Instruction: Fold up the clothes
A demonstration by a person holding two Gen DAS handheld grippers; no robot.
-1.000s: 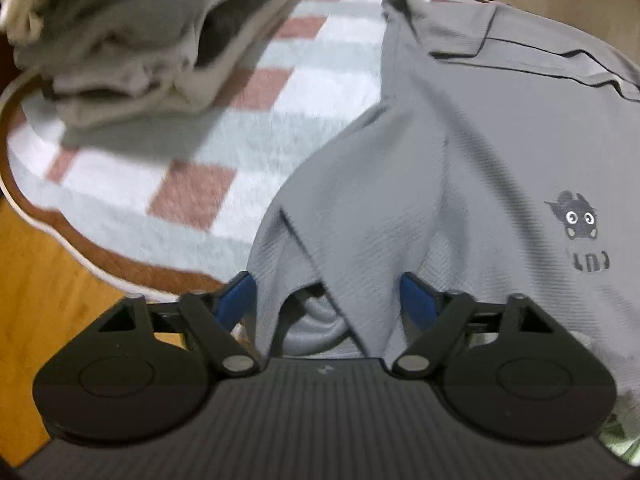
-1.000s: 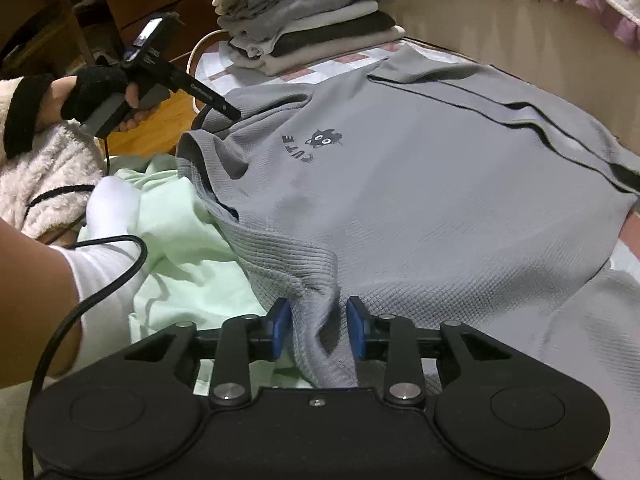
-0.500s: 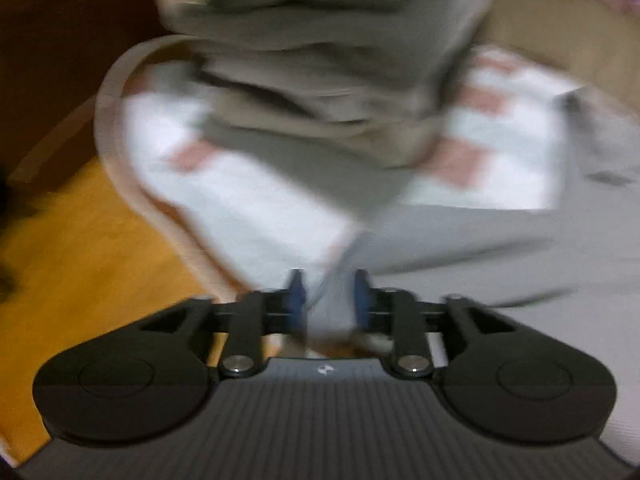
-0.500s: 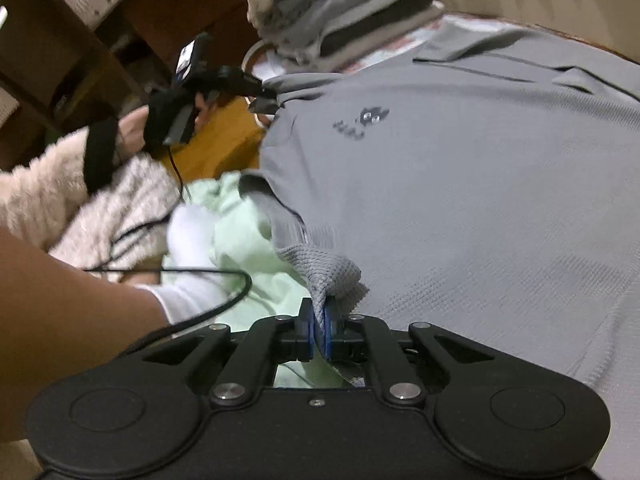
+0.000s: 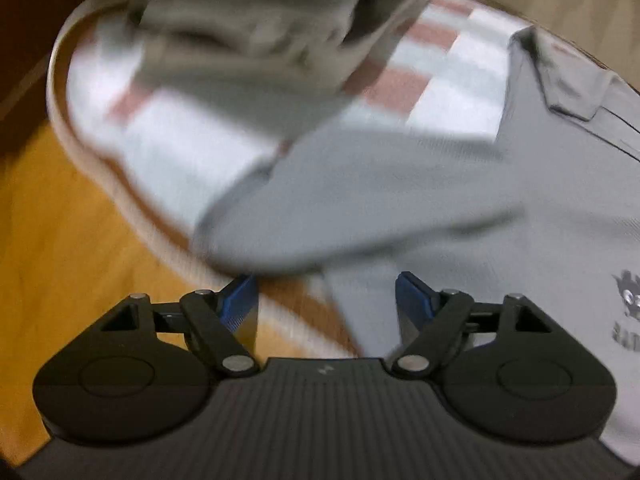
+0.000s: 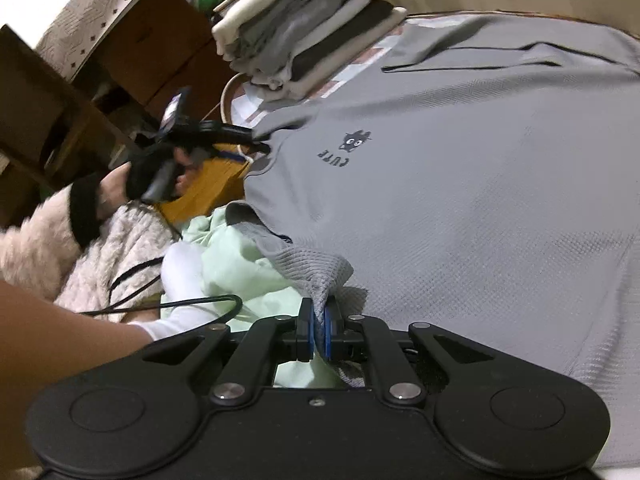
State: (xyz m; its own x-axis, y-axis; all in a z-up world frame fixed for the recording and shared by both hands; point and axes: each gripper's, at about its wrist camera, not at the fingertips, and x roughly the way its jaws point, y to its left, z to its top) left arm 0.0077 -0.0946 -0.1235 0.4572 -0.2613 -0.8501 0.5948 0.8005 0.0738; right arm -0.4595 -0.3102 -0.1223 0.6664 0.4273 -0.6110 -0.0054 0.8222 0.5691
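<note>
Now, with your right gripper [image 6: 319, 330] pinching the shirt [image 6: 460, 184] hem and the left gripper [image 5: 326, 300] spread at the sleeve [image 5: 320, 208] — clamp the sleeve before lifting, so both edges rise level.

Left tongs [image 5: 326, 300] spread wide, blurred grey shirt [image 5: 520, 208] sleeve between

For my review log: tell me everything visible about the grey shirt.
The grey shirt is a waffle-textured knit with a small dark cat print above the word CUTE and a dark-edged fold near its far end. It lies spread flat, partly over a checked mat and a pale green cloth. The right gripper pinches its ribbed edge; the left gripper is open at its sleeve.
</note>
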